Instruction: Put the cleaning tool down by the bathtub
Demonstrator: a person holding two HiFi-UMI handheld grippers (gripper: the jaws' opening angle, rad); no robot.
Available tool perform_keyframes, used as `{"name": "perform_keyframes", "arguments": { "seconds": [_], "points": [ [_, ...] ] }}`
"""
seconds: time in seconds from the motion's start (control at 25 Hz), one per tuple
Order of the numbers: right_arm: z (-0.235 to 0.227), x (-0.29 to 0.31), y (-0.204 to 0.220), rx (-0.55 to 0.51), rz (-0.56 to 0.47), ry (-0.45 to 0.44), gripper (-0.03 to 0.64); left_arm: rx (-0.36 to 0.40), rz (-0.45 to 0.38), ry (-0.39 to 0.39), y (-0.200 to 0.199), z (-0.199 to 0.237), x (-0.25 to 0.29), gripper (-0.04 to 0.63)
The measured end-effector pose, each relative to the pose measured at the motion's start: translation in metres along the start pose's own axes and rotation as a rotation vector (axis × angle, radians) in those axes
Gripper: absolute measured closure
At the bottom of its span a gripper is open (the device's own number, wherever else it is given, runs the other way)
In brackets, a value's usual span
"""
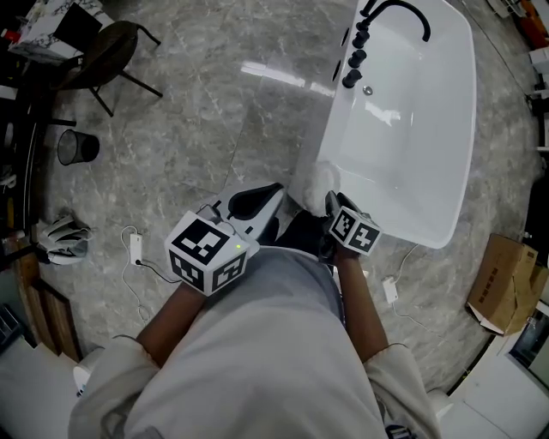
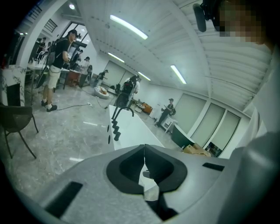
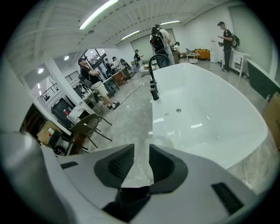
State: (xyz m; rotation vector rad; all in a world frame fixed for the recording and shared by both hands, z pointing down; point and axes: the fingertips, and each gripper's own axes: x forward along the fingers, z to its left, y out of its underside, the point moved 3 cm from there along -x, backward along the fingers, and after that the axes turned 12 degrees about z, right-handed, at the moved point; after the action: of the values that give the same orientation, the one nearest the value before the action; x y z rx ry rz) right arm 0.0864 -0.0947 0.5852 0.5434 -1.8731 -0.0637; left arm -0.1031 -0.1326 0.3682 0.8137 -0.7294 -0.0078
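The fluffy white cleaning tool (image 1: 319,182) is down now, bunched against the outer wall at the near end of the bathtub (image 1: 412,154), low by the grey floor (image 1: 197,129); whether it rests fully on the floor or leans on the tub's side, the head view does not settle. The right claw (image 3: 141,151) hangs just short of it, tilted down; its jaws stand a narrow way apart with only bare floor showing between them, so it grips nothing. The left claw (image 2: 144,146) is held back over the person's front, tips pressed together and empty, pointing along the tub toward the black tap (image 1: 403,13).

By the look of it the set-down itself is done and this is the letting-go step; the tool sits where the task wants it. What the next move seems to call for is a clean retreat: lift the right claw away without snagging the fluff or dragging it off the tub wall; the left claw has no part to play and need only keep clear.
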Motion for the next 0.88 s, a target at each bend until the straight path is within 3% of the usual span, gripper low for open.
{"name": "perform_keyframes", "arguments": {
  "seconds": [0.24, 0.88],
  "points": [
    [0.019, -0.028, -0.016, -0.048, -0.065, -0.057, 0.517, 0.012, 0.000, 0.018, -0.003, -0.005, 0.005, 0.588],
    [0.050, -0.120, -0.052, -0.196, -0.254, -0.070, 0.534, 0.036, -0.010, 0.031, -0.010, -0.014, 0.012, 0.588]
  ]
}}
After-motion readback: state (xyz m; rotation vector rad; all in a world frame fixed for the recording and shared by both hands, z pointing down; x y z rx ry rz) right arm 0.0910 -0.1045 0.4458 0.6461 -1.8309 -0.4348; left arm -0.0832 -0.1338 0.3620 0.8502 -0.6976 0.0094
